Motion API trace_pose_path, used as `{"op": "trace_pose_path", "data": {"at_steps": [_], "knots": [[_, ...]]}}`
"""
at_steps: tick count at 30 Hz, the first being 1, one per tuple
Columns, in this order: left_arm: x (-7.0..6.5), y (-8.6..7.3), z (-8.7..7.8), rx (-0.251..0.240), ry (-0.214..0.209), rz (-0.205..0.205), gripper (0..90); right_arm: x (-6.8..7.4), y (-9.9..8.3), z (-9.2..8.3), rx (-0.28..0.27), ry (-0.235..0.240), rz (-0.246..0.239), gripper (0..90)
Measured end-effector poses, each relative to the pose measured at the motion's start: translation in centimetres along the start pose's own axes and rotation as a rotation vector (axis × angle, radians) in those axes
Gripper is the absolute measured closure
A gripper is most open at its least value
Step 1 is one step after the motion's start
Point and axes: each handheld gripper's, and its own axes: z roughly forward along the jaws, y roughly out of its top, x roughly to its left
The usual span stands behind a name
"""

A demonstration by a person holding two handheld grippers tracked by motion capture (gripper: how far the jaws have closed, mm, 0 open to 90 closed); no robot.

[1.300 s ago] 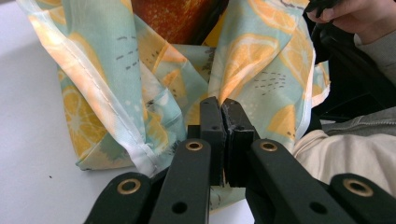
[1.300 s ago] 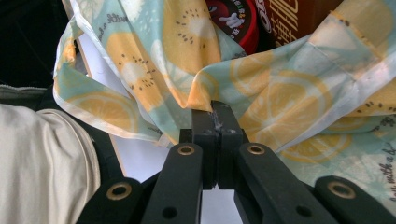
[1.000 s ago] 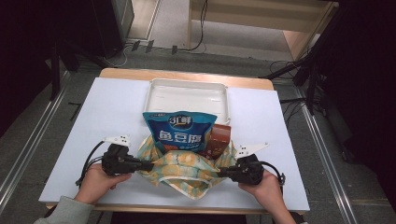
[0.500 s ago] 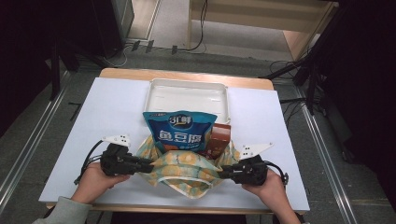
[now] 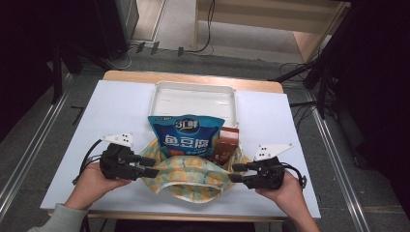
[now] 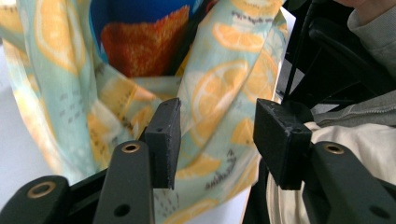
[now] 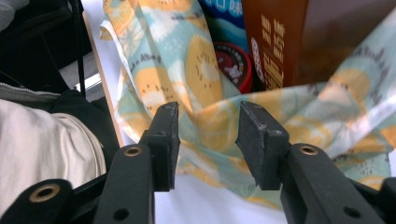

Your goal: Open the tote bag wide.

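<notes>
A white rectangular tabletop point(image 5: 121, 111) with a pale wooden edge sits on a grey carpeted floor point(image 5: 174, 24). At twelve o'clock black cables point(image 5: 203, 46) trail across that floor, and a light wooden cabinet point(image 5: 275, 21) stands toward one o'clock. Silver metal rails point(image 5: 29, 145) run along nine and three o'clock. Both far sides fall into deep shadow.

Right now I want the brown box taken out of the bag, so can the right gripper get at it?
Probably yes. The right gripper has just been opening, with bag cloth slack between its jaws. The brown box stands just beyond, top exposed; only the bag's rim lies between.
</notes>
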Motion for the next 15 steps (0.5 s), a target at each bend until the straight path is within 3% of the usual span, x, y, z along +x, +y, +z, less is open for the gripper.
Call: {"op": "trace_pose_path", "data": {"at_steps": [4, 8, 15], "knots": [[-0.2, 1.4, 0.5, 0.018, -0.004, 0.017, 48.2, 0.2, 0.9, -0.2, -0.006, -0.007, 0.0, 56.2], [0.0, 2.1, 1.5, 0.039, -0.008, 0.0, 46.3, 0.4, 1.6, 0.4, 0.0, 0.003, -0.006, 55.6], [0.9, 1.7, 3.3, 0.07, -0.008, -0.008, 46.6, 0.5, 2.2, 2.3, 0.021, 0.03, -0.017, 59.0]]}}
